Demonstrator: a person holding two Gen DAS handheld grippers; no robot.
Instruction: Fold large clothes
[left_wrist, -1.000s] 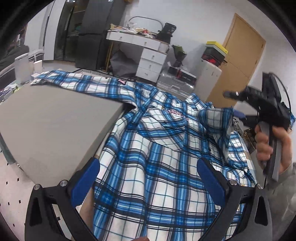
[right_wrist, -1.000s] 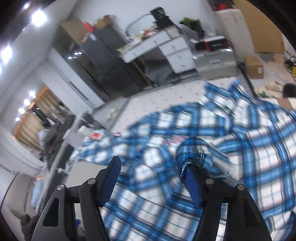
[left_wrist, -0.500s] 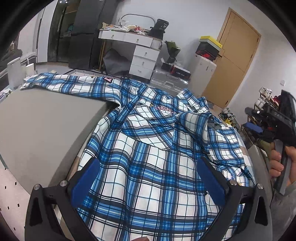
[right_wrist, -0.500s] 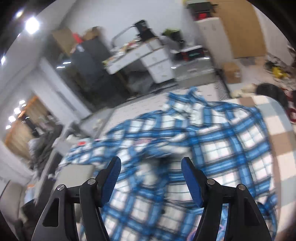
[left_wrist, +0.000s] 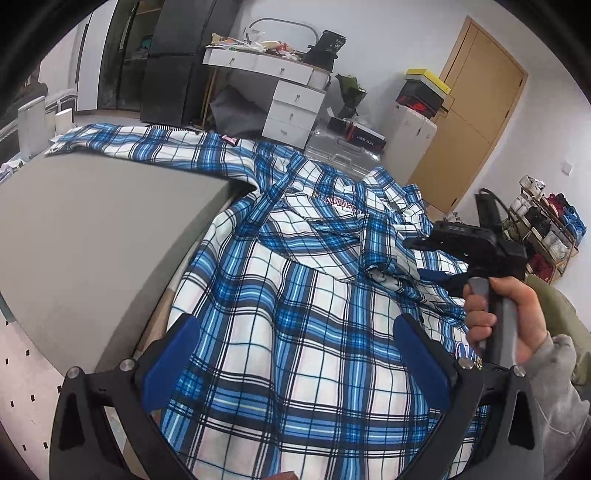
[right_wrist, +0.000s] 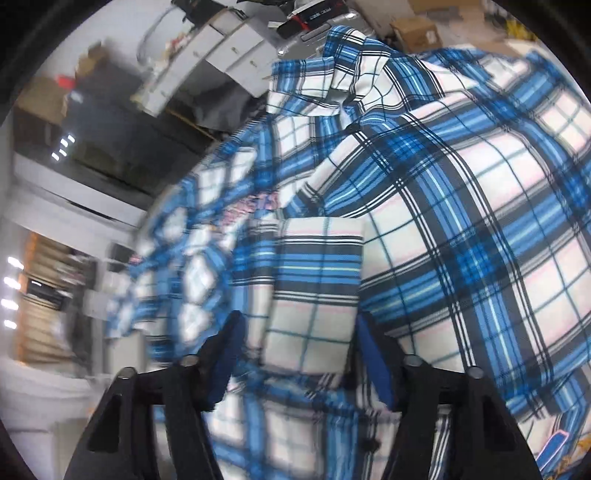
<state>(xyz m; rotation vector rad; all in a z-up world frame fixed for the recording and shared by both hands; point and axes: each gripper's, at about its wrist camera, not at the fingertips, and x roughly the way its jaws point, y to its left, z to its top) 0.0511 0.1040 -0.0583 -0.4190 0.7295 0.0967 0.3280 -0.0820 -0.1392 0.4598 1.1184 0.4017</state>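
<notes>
Plaid shirt spread over a grey table, both grippers at work on it.

Left wrist view: the plaid shirt (left_wrist: 295, 295) drapes over the grey table (left_wrist: 92, 240), a white drawer desk (left_wrist: 288, 96) and wooden door (left_wrist: 469, 122) behind; the left gripper (left_wrist: 295, 354) hovers with fingers wide and empty, while the person's right hand (left_wrist: 506, 317) tilts the right gripper (left_wrist: 432, 258) down at a bunched sleeve.
Right wrist view: blurred; a folded flap of sleeve (right_wrist: 317, 295) lies between the closing jaws.
</notes>
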